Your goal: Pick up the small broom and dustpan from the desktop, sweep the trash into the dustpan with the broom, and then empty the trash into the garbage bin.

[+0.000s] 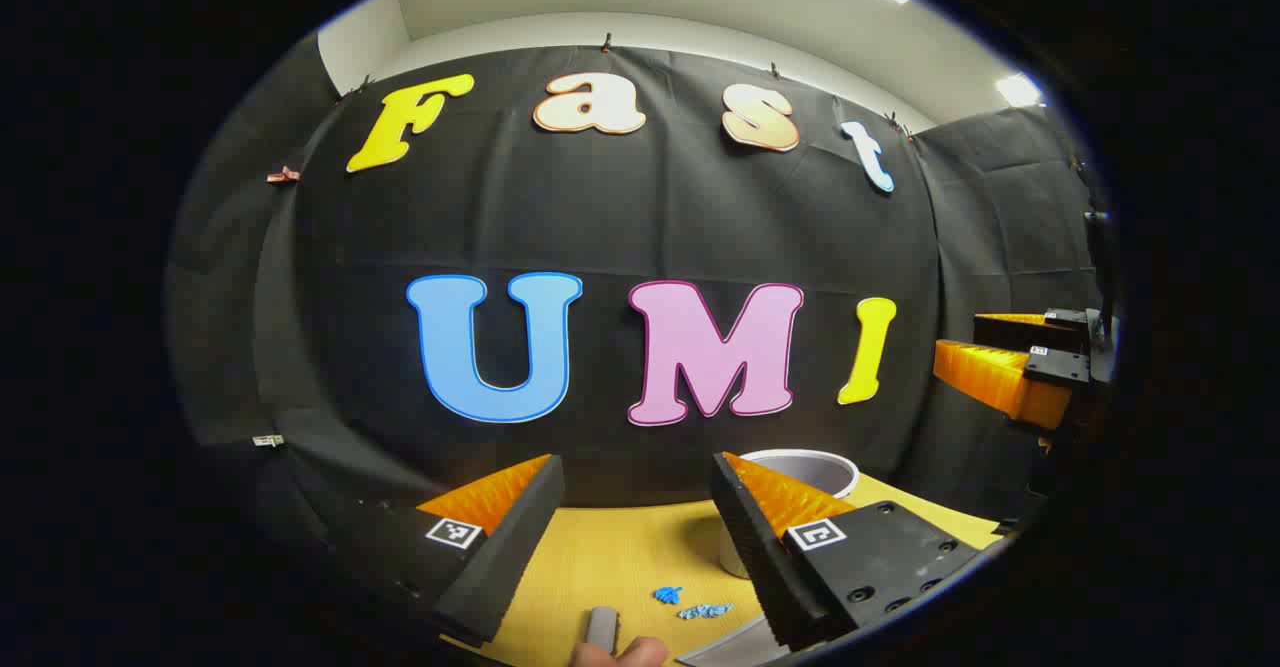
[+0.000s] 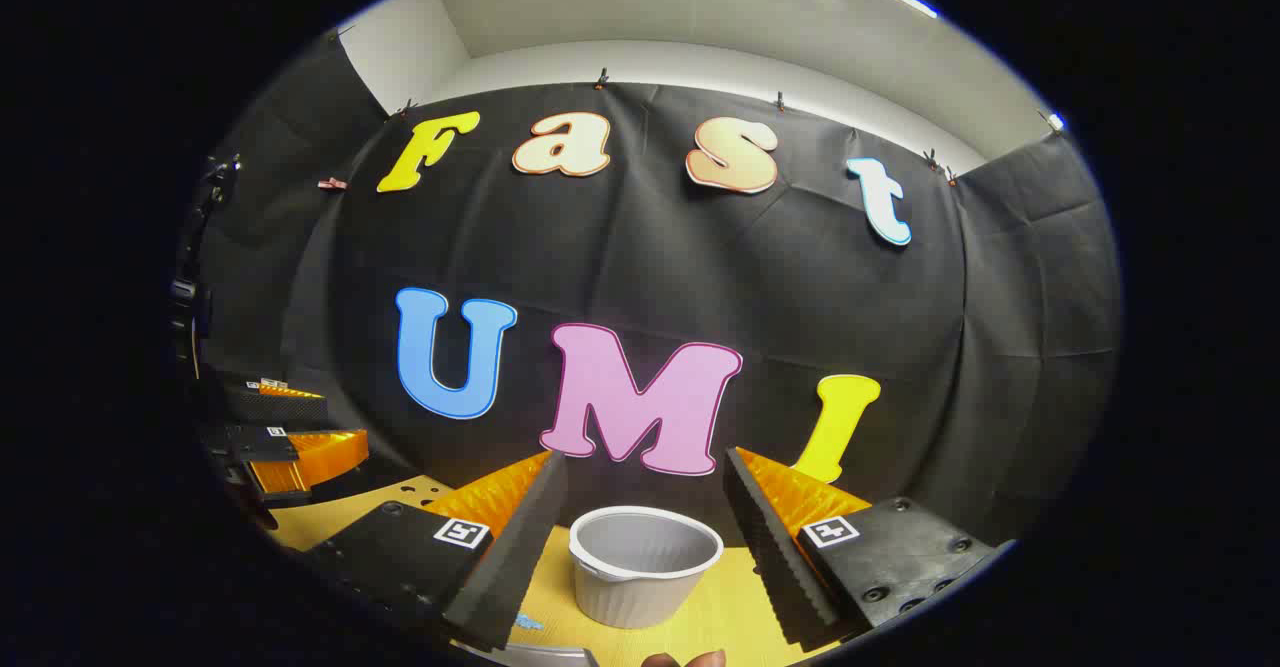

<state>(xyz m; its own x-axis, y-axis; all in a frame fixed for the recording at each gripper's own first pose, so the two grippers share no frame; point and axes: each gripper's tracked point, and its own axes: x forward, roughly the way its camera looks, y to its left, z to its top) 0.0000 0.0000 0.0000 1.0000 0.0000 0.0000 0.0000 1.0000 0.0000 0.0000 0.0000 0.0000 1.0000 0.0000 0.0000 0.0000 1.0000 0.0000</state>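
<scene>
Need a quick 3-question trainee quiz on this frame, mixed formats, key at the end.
1. True or false: the left gripper is shut on the broom.
2. In the left gripper view, the blue scraps lie on: A) the yellow tabletop B) inside the white bin C) the black cloth wall.
3. Fill in: in the right gripper view, the white bin sits between the fingers of the right gripper, whose jaws are ____.

Key: 1 false, both grippers are open and hold nothing; 2 A; 3 open.
</scene>
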